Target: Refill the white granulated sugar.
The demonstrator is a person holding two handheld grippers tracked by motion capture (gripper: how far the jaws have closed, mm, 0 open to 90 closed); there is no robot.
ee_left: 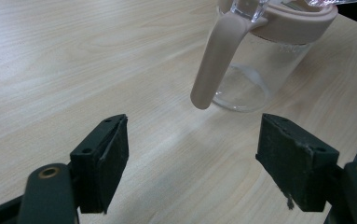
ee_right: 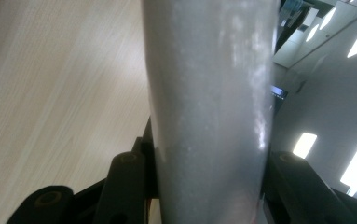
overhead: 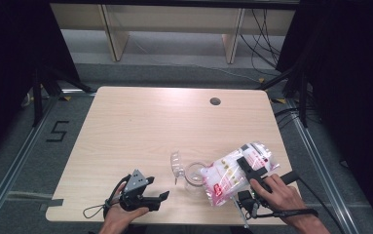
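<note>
Clearly the right gripper (overhead: pixel 246 168) clamps the bag (overhead: pixel 236 170) and tips its mouth over the open jar (overhead: pixel 194 174) near the table's (overhead: pixel 140 122) front edge, likely for pouring. Meanwhile the left gripper (overhead: pixel 162 197) waits nearby, jaws apart and empty, facing the jar.

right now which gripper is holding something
The right gripper, clamped on the pink-printed bag tipped over the jar; the left gripper is open and empty.
</note>
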